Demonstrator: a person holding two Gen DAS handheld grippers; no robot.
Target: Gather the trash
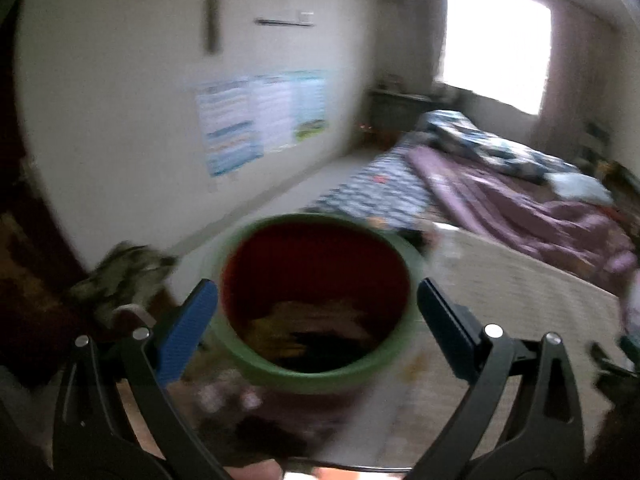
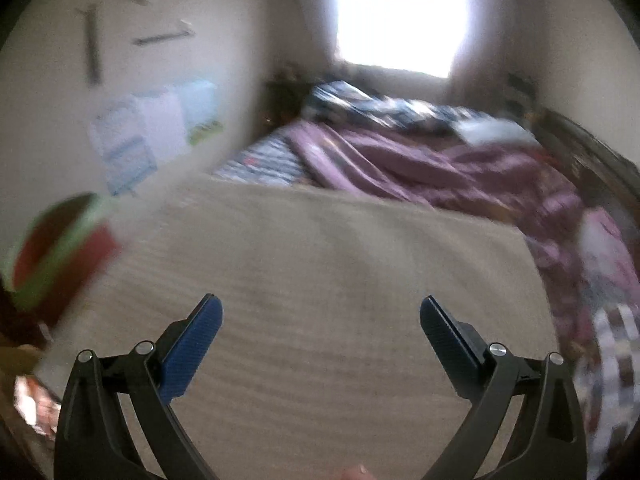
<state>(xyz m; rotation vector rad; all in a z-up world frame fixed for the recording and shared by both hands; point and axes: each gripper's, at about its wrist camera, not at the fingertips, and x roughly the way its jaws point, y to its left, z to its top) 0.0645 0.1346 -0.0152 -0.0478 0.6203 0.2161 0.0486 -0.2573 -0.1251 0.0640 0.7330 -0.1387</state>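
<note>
My left gripper [image 1: 318,312] is spread wide around the green-rimmed bin [image 1: 316,300], which already holds some trash, its pads not touching the rim. My right gripper [image 2: 320,328] gapes with nothing in it over the beige mat [image 2: 340,248]. If I swing this fast, I could knock the bin over.

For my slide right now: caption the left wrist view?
Open left gripper frames a green-rimmed bin with trash inside, beside a beige mat.

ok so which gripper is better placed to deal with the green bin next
Left. The left gripper is open with the green bin right between its fingers. The right gripper is open over bare beige mat, with the bin far off to its left.
</note>
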